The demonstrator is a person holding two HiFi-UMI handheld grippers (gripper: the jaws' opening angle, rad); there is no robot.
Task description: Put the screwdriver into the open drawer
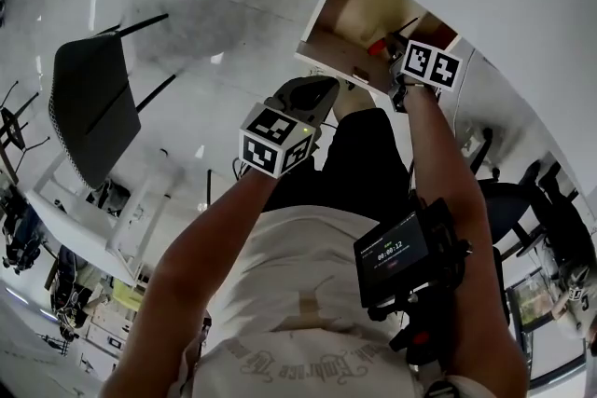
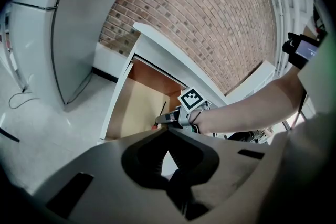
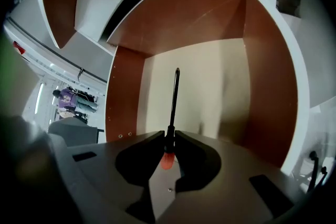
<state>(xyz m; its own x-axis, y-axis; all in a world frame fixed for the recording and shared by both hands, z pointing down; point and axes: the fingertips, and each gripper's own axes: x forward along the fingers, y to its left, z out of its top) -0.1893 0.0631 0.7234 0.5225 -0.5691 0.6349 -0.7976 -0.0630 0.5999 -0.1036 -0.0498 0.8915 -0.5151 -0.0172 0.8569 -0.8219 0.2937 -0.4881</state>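
At the left, the left gripper (image 2: 168, 131) hovers near the open drawer (image 2: 137, 107) with its jaws pressed together on nothing, while to the right the right gripper (image 3: 168, 138) pinches the red-handled screwdriver (image 3: 174, 102), whose black shaft points into that drawer.

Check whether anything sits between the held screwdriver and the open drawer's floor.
Nothing visible does. The right tool grips the screwdriver, shaft pointing into the drawer, and no object shows on the floor ahead.

the left tool (image 2: 168, 132) points forward with jaws together, the right tool (image 3: 168, 136) reaches farther, jaws clamped.
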